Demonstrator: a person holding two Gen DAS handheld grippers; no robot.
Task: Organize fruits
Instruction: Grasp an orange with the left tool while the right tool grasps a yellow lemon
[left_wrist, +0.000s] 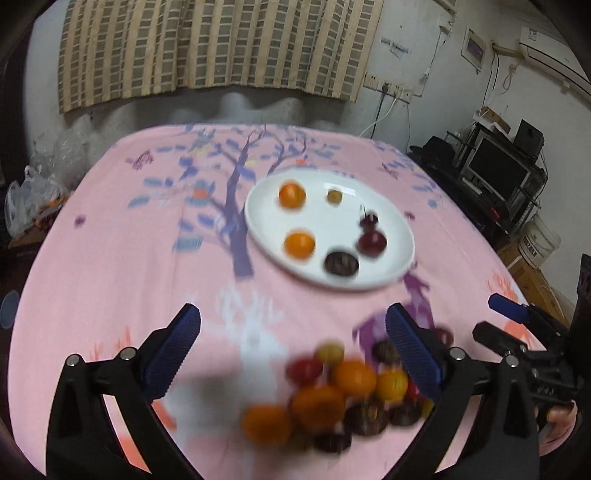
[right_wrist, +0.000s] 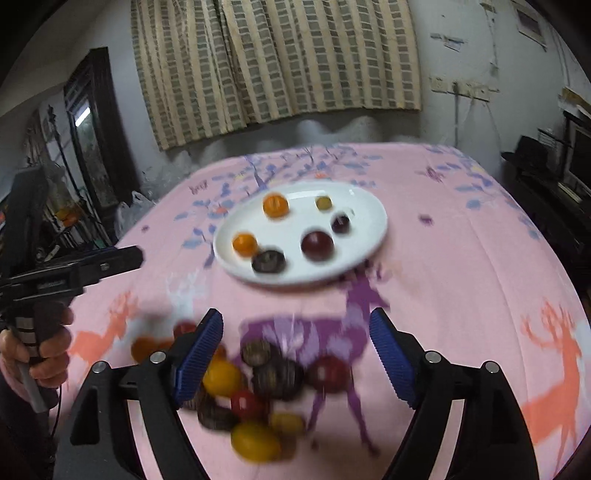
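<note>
A white plate (left_wrist: 266, 221) (right_wrist: 365, 229) on the pink tablecloth holds two oranges (left_wrist: 292, 195), a small yellow-green fruit (left_wrist: 334, 195), two dark red fruits (left_wrist: 371, 242) and a dark brown ridged fruit (left_wrist: 341, 263). A blurred pile of loose fruit (left_wrist: 332, 395) (right_wrist: 258, 387) lies near the table's front: oranges, red and yellow small fruits, dark ridged ones. My left gripper (left_wrist: 293, 354) is open and empty above the pile's left part. My right gripper (right_wrist: 295, 362) is open and empty above the pile. The right gripper also shows in the left wrist view (left_wrist: 517, 325), the left one in the right wrist view (right_wrist: 92, 266).
The pink tablecloth (left_wrist: 129, 258) with tree and deer prints covers a round table. A striped curtain (left_wrist: 221, 44) hangs behind. Plastic bags (left_wrist: 33, 195) sit at the left, shelves with a monitor (left_wrist: 498, 173) and a white bucket (left_wrist: 539, 243) at the right.
</note>
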